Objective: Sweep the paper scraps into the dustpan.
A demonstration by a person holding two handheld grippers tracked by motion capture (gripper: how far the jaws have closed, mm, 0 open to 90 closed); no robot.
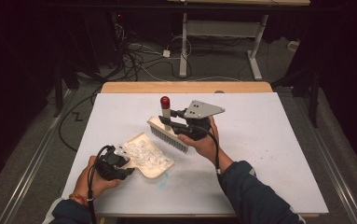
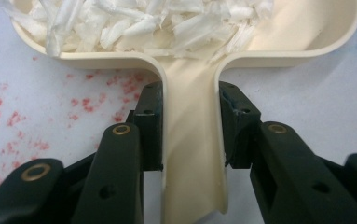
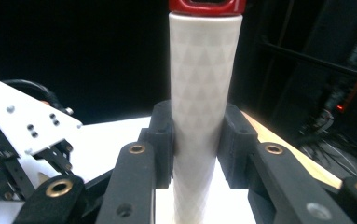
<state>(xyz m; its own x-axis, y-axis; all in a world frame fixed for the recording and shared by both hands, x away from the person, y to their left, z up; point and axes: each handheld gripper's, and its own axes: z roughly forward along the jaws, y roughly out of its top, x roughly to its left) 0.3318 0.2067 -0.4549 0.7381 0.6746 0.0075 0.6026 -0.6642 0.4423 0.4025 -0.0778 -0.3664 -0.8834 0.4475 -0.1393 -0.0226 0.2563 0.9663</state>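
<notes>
A brush (image 1: 168,134) with a pale triangle-patterned handle (image 3: 199,116) and a red end cap (image 1: 165,101) is being held by the right gripper (image 1: 178,122), its jaws closed on the handle from both sides. The brush is being kept near the middle of the white table (image 1: 269,149), bristles (image 1: 169,140) turned down and toward six o'clock, the handle rising toward twelve. No brand, label or writing is being shown legibly on the handle or anywhere else.

At about seven o'clock from the brush, a cream dustpan (image 2: 278,42) is being gripped by the left gripper (image 2: 192,135), whose jaws are clamped on the narrow dustpan handle (image 2: 192,154). White paper shreds (image 2: 134,23) are being carried in the pan. Red specks (image 2: 17,116) are being seen on the table surface at nine o'clock of the dustpan handle in the left gripper view, and a faint blue mark (image 1: 163,179) beside the pan in the high view
</notes>
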